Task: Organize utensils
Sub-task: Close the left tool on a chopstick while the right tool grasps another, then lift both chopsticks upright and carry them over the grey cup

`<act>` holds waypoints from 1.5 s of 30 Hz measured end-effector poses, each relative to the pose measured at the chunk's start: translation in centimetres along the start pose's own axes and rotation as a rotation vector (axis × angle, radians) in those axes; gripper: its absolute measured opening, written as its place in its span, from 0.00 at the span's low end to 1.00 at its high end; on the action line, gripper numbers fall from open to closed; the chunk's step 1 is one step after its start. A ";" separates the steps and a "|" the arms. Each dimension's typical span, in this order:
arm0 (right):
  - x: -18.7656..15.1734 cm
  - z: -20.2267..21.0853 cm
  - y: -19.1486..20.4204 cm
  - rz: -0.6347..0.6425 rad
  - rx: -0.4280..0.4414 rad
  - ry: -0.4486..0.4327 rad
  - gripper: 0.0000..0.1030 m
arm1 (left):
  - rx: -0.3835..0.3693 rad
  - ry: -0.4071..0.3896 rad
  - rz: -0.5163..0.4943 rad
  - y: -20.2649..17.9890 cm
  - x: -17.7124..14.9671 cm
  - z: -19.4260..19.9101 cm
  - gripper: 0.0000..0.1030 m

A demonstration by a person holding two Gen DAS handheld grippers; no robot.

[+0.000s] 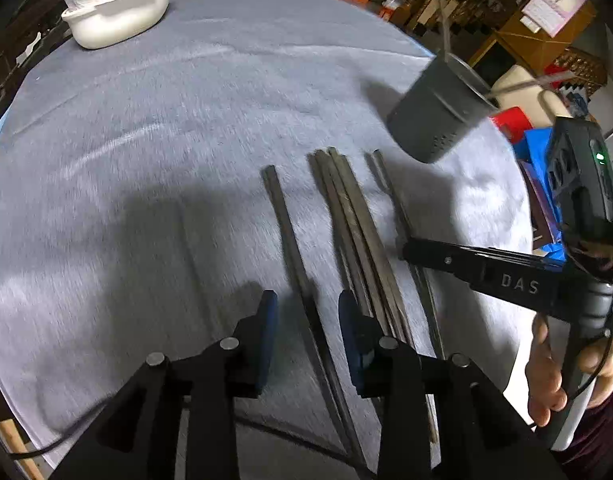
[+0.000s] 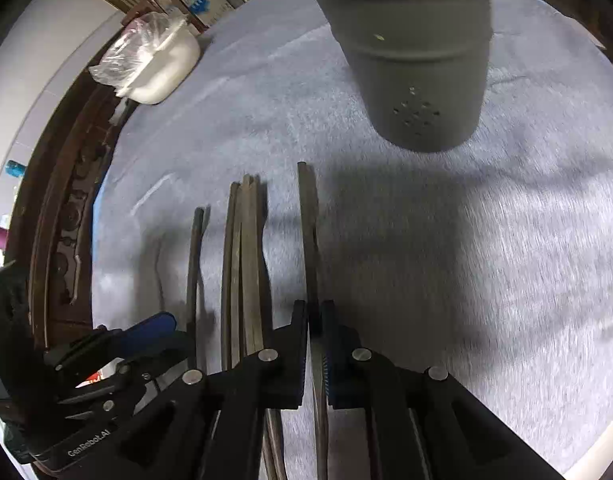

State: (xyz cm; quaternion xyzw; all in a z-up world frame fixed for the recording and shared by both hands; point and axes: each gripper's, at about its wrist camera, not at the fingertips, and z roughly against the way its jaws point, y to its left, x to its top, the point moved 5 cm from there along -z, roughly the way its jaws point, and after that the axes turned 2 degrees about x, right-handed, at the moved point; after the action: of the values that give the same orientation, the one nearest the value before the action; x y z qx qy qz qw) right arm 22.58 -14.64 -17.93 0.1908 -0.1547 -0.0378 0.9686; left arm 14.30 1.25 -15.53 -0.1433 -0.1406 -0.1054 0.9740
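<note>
Several dark chopsticks lie side by side on the grey cloth. My left gripper is open, its blue pads either side of a single chopstick at the left of the row; a bundle of chopsticks lies just right. My right gripper is shut on the rightmost chopstick, which points toward the grey utensil holder. The holder stands upright with one utensil inside; it also shows in the left wrist view. The right gripper shows in the left wrist view; the left one in the right wrist view.
A white tub covered with a plastic bag stands at the far left of the table; it also shows in the right wrist view. The table's front edge is close under both grippers. Clutter and shelves lie beyond the table.
</note>
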 end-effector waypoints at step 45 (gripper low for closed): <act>6.1 23.8 1.5 0.181 0.158 -1.045 0.06 | -0.030 -0.670 0.065 -5.8 10.0 20.4 0.06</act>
State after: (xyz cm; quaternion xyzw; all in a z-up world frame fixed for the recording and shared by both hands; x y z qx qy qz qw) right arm 20.88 -22.59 5.33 0.2046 -0.6346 -0.0322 0.7446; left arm 17.25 0.44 7.71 -0.1888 -0.4468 -0.0232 0.8742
